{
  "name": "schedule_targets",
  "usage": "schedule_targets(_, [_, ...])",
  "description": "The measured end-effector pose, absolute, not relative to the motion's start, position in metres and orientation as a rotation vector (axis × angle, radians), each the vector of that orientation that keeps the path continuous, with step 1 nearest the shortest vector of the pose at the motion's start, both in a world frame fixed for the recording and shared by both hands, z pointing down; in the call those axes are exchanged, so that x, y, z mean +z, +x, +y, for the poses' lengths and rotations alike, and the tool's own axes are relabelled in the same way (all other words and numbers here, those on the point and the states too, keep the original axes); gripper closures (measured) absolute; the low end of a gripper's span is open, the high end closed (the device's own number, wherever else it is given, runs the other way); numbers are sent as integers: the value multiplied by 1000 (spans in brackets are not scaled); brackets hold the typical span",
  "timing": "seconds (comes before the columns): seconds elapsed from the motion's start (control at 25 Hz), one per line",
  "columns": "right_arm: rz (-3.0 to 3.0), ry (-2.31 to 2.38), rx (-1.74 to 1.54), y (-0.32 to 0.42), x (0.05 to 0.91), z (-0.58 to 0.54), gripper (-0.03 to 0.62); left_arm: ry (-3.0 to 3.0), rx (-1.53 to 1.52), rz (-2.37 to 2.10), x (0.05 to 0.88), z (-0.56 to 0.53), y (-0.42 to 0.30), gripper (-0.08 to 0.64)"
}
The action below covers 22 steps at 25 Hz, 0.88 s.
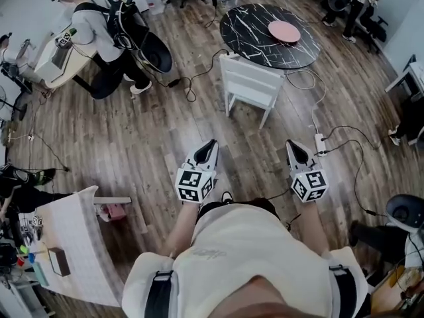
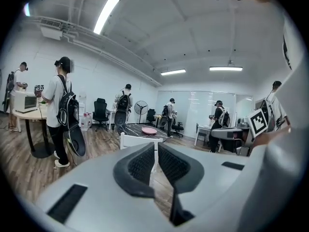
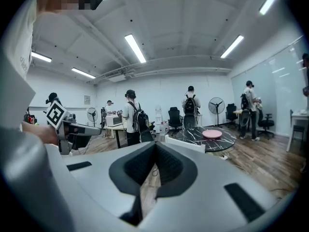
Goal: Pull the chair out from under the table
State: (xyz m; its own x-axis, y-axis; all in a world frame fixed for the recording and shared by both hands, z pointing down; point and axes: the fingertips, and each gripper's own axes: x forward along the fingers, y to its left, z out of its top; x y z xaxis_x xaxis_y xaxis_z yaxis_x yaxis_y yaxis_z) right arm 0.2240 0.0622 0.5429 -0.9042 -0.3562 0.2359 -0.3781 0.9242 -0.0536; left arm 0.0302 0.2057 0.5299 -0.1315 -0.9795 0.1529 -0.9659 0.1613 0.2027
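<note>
One white chair (image 1: pixel 250 85) is standing tucked against one round marble table (image 1: pixel 248 35), well apart from two grippers. Left gripper (image 1: pixel 211 142) fingers are sitting nearly pressed together and right gripper (image 1: pixel 291 144) fingers fully together, both pinching nothing.

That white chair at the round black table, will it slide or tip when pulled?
The white chair looks rigid, probably painted wood, so it shouldn't flex. On the smooth plank floor it will likely slide rather than stick. Pulled from its top edge, it might tip back on its thin legs.
</note>
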Motion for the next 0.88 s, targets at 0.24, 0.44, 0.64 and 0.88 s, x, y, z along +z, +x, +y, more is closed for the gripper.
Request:
schedule_targets(0.24, [-2868, 552, 104, 200, 529, 64, 588, 1877, -77, -2209, 526, 210, 1, 522])
schedule_targets(0.44, [-2839, 502, 138, 188, 538, 70, 466, 1914, -57, -2193, 526, 202, -3, 520])
schedule_targets(0.64, [-2824, 526, 157, 187, 544, 74, 466, 1963, -20, -2137, 533, 193, -1, 416])
schedule_targets(0.88, [-2804, 503, 174, 180, 556, 68, 466, 1978, -13, -2084, 542, 181, 0, 416])
